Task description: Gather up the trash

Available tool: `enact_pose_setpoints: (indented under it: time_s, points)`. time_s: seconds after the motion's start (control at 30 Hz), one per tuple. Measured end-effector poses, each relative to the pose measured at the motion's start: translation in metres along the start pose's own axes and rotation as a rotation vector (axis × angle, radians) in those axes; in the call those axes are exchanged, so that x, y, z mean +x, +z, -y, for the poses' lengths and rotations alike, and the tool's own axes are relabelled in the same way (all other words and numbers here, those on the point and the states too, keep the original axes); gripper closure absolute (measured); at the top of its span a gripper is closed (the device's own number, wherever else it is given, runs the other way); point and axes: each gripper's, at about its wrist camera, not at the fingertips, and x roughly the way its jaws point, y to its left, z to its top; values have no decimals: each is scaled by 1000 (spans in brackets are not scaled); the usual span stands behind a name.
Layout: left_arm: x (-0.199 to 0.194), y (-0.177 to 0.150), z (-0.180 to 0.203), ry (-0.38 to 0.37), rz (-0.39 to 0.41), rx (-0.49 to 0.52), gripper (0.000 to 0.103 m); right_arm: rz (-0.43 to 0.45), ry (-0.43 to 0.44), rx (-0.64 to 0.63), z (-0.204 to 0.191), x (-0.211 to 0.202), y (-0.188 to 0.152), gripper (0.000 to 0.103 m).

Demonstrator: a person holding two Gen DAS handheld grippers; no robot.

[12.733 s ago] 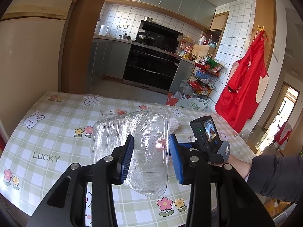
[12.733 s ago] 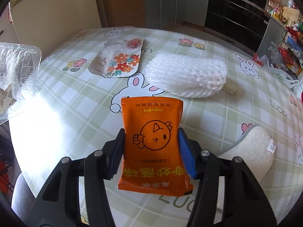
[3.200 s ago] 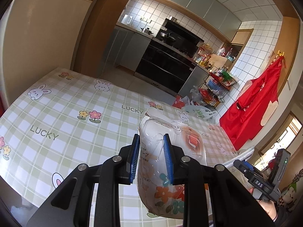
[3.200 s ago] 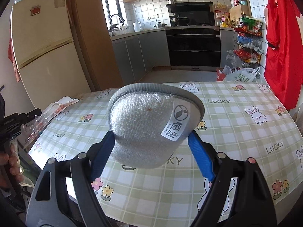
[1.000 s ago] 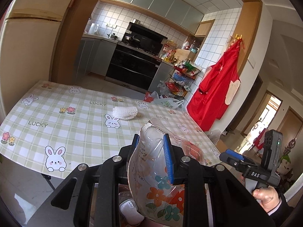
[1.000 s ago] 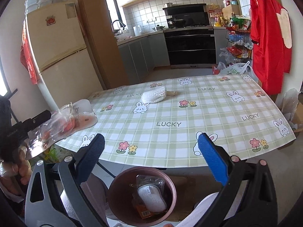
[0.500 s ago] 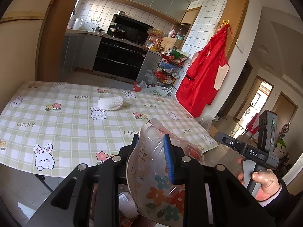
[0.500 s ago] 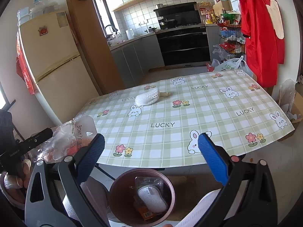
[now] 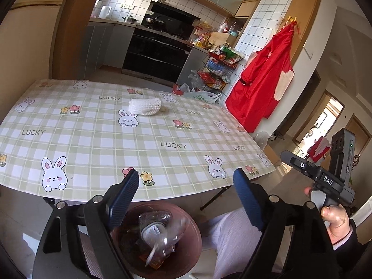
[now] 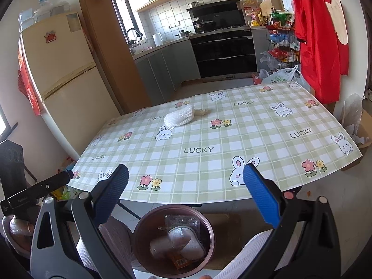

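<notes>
Left hand-held gripper [image 9: 186, 197] is opening over the brown trash bin [image 9: 195, 239], nothing between the pads; the clear pouch [image 9: 162, 239] drops blurred inside at lower centre. Right hand-held gripper [image 10: 186, 193] is spread wide, empty. Last piece: white foam net [image 9: 145, 106], upper centre of the bench [image 9: 93, 144]. Let the pouch settle, then approach the net low and pinch across its short side.

A: What's on the table [image 9: 97, 137]?
B: A checked cloth with rabbits, and a white foam net [image 9: 145, 106] lying toward the far side.
A: And on the floor [image 10: 344, 218]?
B: A brown bin [image 10: 143, 226], by the table's near edge.
</notes>
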Motion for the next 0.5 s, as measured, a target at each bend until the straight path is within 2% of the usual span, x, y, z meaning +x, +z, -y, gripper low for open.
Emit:
enact_pose_setpoints:
  time_s: [0.17,0.5]
  points:
    - [-3,1,-8,73,24,4,10,-7,-1,3,0,2,-1,6]
    - [-4,5,-26,135,30,-40,7,-24,-15,7,5,10,-4,6]
